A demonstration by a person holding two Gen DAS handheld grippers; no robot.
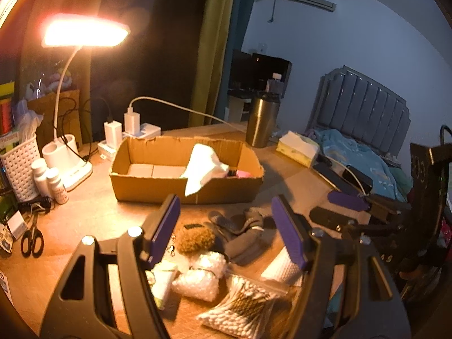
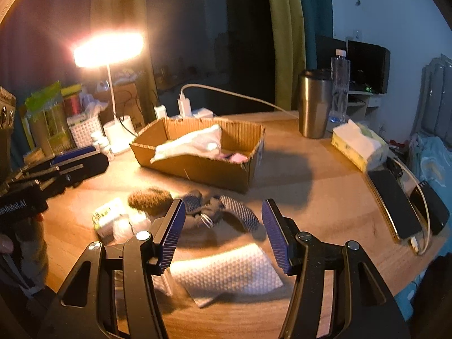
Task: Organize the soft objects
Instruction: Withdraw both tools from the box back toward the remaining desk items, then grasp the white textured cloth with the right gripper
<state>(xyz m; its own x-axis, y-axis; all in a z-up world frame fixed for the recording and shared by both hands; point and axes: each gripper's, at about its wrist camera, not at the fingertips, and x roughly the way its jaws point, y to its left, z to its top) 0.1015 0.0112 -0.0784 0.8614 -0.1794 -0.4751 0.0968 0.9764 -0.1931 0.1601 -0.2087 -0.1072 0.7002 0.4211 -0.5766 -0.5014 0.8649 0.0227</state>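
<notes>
Lamp-lit desk [image 2: 310, 186] w/ crumpled grey patterned socks [image 2: 223, 212]

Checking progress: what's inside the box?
In the box: a white cloth draped over its front wall, and something pink. What lies under the cloth is hidden.

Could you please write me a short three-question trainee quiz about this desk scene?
1. True or false: the white cloth hangs over the wall of the cardboard box.
2. What stands nearest the steel tumbler: A) scissors, B) clear water bottle, C) white basket?
3. Is anything between the pads of the left gripper or the right gripper?

Key: 1 true; 2 B; 3 no, both are open and hold nothing.
</notes>
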